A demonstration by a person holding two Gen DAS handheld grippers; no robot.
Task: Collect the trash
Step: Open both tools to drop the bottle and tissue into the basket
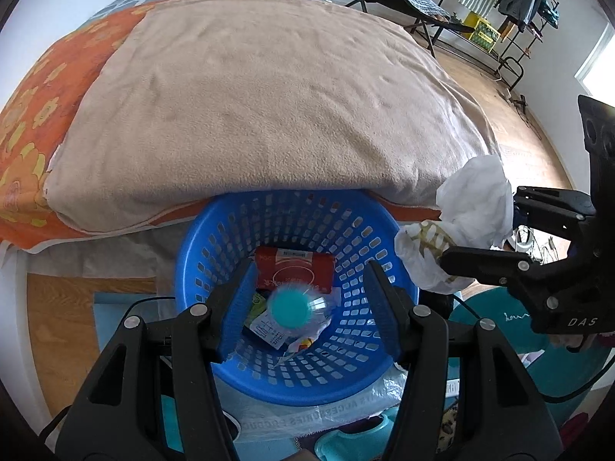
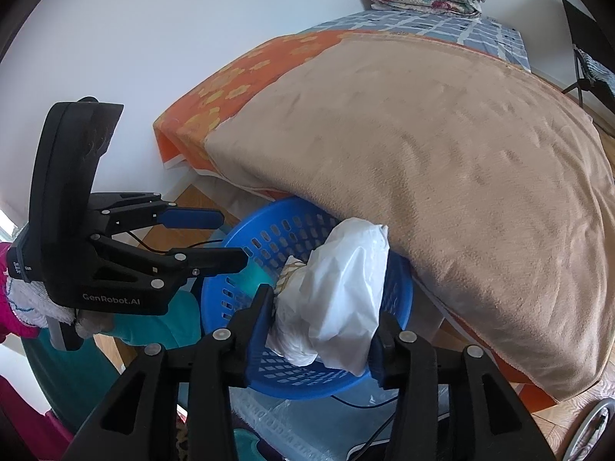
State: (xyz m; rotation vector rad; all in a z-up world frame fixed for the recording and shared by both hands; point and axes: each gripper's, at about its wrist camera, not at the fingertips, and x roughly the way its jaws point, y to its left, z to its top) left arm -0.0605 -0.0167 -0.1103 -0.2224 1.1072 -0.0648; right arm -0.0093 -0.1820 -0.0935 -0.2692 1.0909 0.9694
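Above the round blue perforated plastic basket (image 1: 238, 238) beside the bed, the left gripper (image 1: 303, 299) holds its fingers apart over a teal-capped clear bottle (image 1: 290, 309) inside; right of it, the right gripper (image 2: 323, 319) clamps crumpled white plastic bags (image 2: 338, 299) over the rim.

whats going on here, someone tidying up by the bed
A person with a handheld gripper in each hand is collecting trash into a blue basket at the foot of the bed. The left gripper is open above the basket, with a teal-capped plastic bottle blurred between its fingers over a red packet. The right gripper has a crumpled white plastic bag between its fingers over the basket rim.
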